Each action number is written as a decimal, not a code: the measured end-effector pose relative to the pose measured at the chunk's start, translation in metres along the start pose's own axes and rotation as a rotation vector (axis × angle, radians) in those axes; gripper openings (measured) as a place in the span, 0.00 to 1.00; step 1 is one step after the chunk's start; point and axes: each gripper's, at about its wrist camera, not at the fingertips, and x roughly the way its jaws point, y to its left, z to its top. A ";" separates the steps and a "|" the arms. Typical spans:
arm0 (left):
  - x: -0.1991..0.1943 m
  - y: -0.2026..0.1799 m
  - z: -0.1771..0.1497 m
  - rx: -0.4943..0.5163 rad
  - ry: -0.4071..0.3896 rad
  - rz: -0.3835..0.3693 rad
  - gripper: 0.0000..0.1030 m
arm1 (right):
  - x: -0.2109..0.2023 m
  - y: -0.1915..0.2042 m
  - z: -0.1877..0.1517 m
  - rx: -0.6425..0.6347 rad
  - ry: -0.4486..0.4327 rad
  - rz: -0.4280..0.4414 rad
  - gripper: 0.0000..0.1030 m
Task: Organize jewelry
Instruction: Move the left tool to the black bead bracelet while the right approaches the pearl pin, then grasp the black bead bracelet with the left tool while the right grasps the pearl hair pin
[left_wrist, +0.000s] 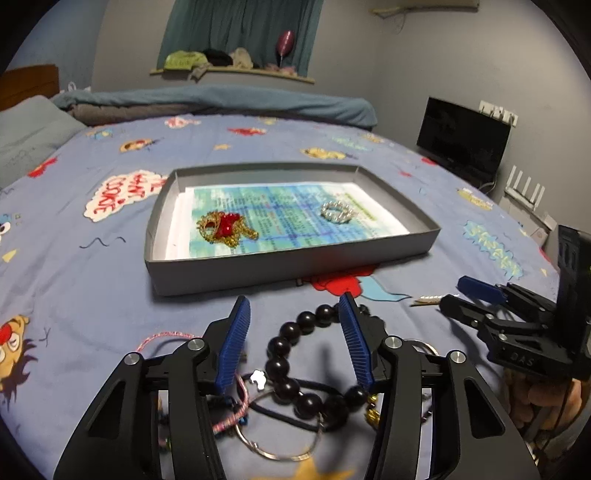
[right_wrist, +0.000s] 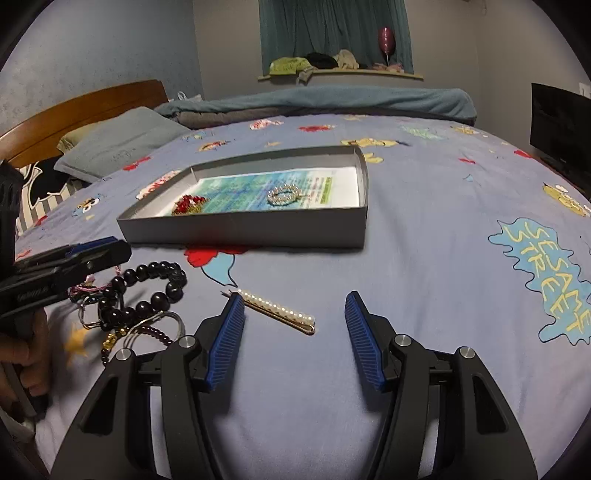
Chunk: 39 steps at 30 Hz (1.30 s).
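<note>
On the bed (left_wrist: 110, 288), just before the grey tray (left_wrist: 295, 264), a black bead bracelet (left_wrist: 295, 373) is straddled by the left tool (left_wrist: 293, 314), whose jaws stand apart with no pad seen pressing the beads. Its loop runs from the tool tips back toward the camera, tangled among cords and rings. The right tool (right_wrist: 295, 314) is held open and empty, a pearl hair clip (right_wrist: 277, 312) lying slantwise between its fingers. Open sheet is left toward the tray's near wall.
</note>
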 end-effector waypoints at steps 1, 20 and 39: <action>0.004 0.000 0.001 0.002 0.011 -0.002 0.50 | 0.001 0.000 0.000 -0.001 0.006 -0.003 0.56; 0.027 -0.005 -0.009 0.073 0.154 -0.078 0.20 | 0.002 0.009 0.000 -0.045 0.047 0.078 0.19; 0.026 -0.006 -0.005 0.080 0.137 -0.097 0.15 | -0.001 0.025 0.005 -0.120 0.059 0.112 0.06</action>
